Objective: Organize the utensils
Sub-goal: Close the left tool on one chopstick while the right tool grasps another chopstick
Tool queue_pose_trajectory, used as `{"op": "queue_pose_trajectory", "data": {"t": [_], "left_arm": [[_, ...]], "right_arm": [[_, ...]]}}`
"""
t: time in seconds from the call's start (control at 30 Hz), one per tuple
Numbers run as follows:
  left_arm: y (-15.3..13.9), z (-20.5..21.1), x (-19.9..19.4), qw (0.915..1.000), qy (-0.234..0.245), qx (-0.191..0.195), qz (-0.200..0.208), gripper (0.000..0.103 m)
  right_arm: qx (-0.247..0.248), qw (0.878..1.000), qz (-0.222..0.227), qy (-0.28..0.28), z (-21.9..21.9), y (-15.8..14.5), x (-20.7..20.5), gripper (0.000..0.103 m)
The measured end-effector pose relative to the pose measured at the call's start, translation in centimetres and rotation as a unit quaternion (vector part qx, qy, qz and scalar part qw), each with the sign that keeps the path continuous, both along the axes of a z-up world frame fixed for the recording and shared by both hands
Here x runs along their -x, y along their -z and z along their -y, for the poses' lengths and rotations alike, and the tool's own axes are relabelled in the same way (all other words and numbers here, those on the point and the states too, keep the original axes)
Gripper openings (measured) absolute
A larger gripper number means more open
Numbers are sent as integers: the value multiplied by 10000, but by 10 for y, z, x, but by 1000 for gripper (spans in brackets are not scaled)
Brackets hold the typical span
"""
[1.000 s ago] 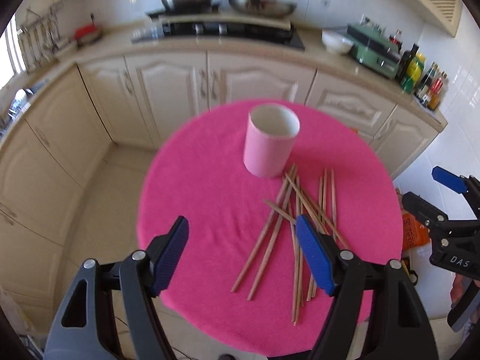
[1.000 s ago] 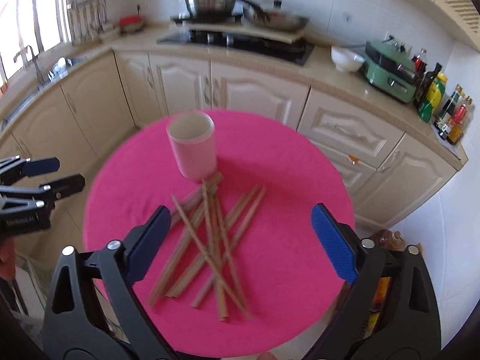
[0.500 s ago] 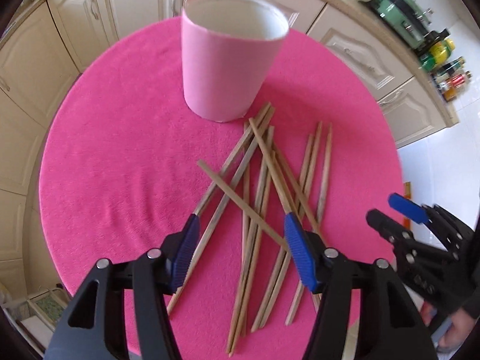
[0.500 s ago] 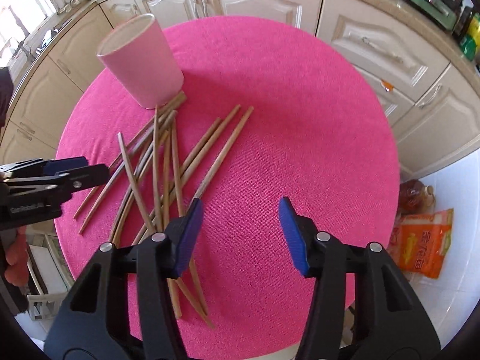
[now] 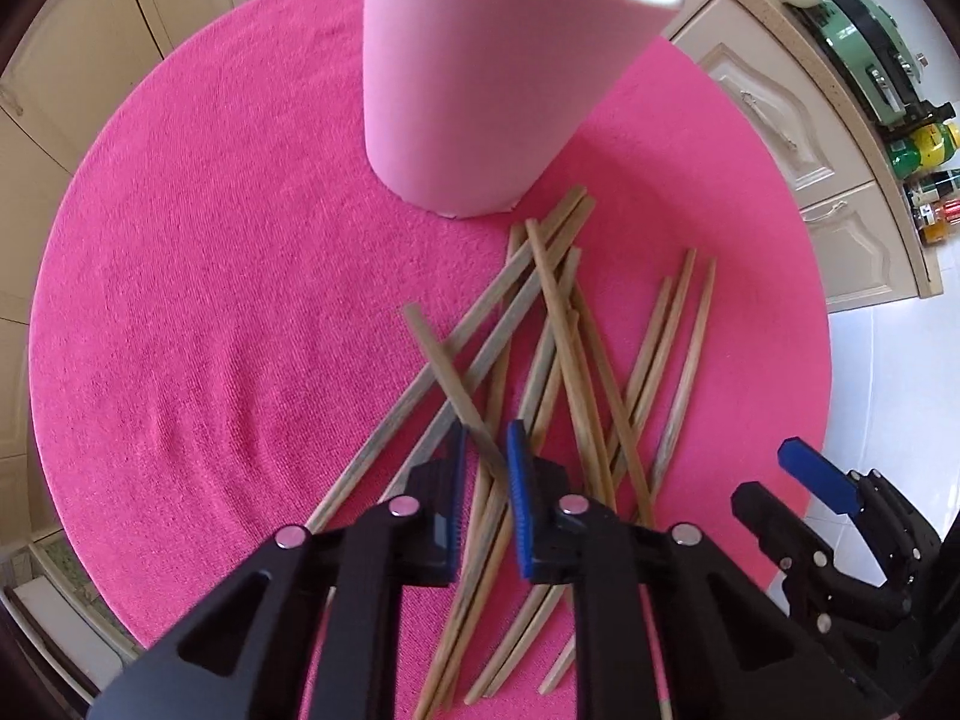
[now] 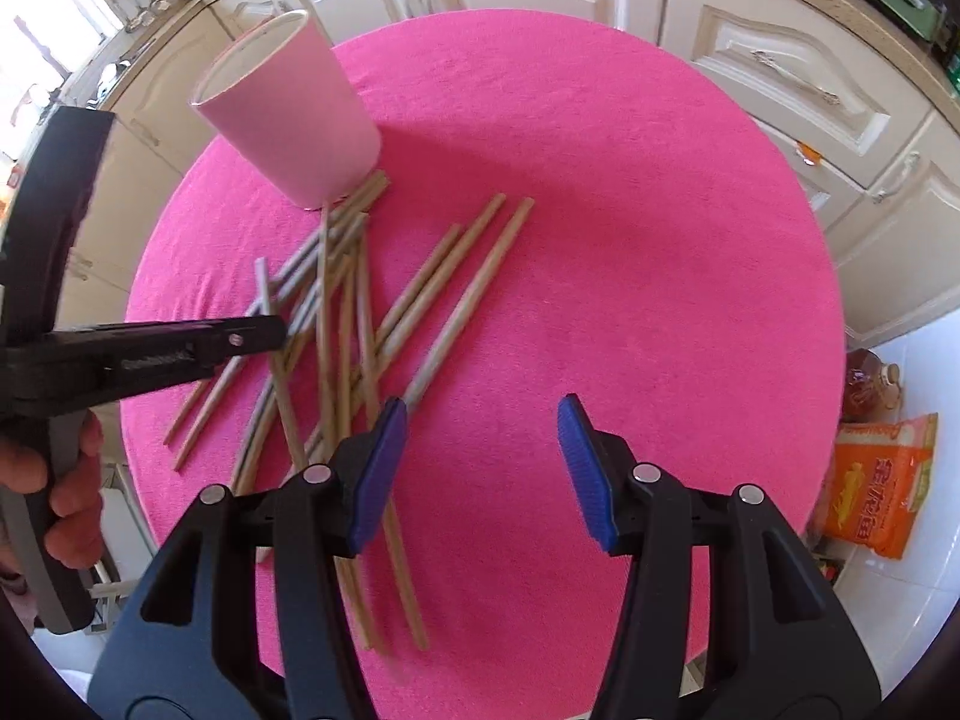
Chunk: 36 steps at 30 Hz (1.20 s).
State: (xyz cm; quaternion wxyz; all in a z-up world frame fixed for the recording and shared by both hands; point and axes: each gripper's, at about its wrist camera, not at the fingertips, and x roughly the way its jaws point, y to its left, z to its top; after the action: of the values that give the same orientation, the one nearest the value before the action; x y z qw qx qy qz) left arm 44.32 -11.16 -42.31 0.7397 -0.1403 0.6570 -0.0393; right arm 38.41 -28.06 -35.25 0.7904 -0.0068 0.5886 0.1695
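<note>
A pink cup point(image 5: 480, 84) stood upright toward the far side of a round table covered in a bright pink cloth point(image 5: 198, 312). The chopsticks point(image 5: 564, 360) lay in a loose, crossed heap on the cloth just in front of the cup, the far tips of two or three reaching its base, and the rest fanning out toward the near edge of the table.

The left gripper point(image 5: 485, 462) pointed steeply down into the heap on the near side of the cup. Its jaws were closing, the blue pads nearly together around one chopstick point(image 5: 447, 369) that lay slantwise across the others; the pads appeared to be pinching it, though the contact point was partly hidden by the pads themselves. In the right wrist view a person's hand point(image 6: 60, 480) held that tool's handle.

The right gripper point(image 6: 480, 462) hung over the cloth to the right of the heap and farther from the cup, its jaws half spread with only bare cloth between them. Its left pad sat just beside the outermost chopsticks without gripping any.
</note>
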Motion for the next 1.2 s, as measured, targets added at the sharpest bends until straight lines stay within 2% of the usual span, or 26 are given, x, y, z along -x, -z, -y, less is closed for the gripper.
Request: {"op": "queue_pose_trajectory", "data": {"t": [0.1,0.2,0.33,0.53,0.6,0.67,0.87,1.0,1.03,1.2], "left_arm": [[0,0,0,10000,-50,-10,51,6],[-1,-10,6,9999,-90,97,102,6],[-13,-25,15,9994,-143,190,269,6],[-28,-43,21,9985,-247,236,434,6],[-33,-51,23,9980,-287,264,491,6],[-37,-58,25,9977,-321,281,533,6],[-44,-83,33,9969,-386,336,605,6],[-44,-81,32,9969,-378,333,607,6],[-44,-79,31,9969,-380,332,609,6],[-55,-77,34,9961,-254,409,734,6]], "right_arm": [[-55,9999,-36,-140,-12,-1,-6,52],[-86,9995,-96,-278,-25,0,-12,50],[-110,9987,-221,-446,-45,5,-20,35],[-133,9962,-397,-762,-75,13,-27,29],[-74,9955,-445,-836,-84,17,-30,24],[-4,9949,-503,-870,-89,21,-33,14],[247,9933,-611,-945,-103,31,-38,11],[355,9930,-667,-913,-107,38,-41,11],[348,9933,-647,-890,-108,38,-42,8],[-172,9955,-665,-646,-97,19,-44,6]]}}
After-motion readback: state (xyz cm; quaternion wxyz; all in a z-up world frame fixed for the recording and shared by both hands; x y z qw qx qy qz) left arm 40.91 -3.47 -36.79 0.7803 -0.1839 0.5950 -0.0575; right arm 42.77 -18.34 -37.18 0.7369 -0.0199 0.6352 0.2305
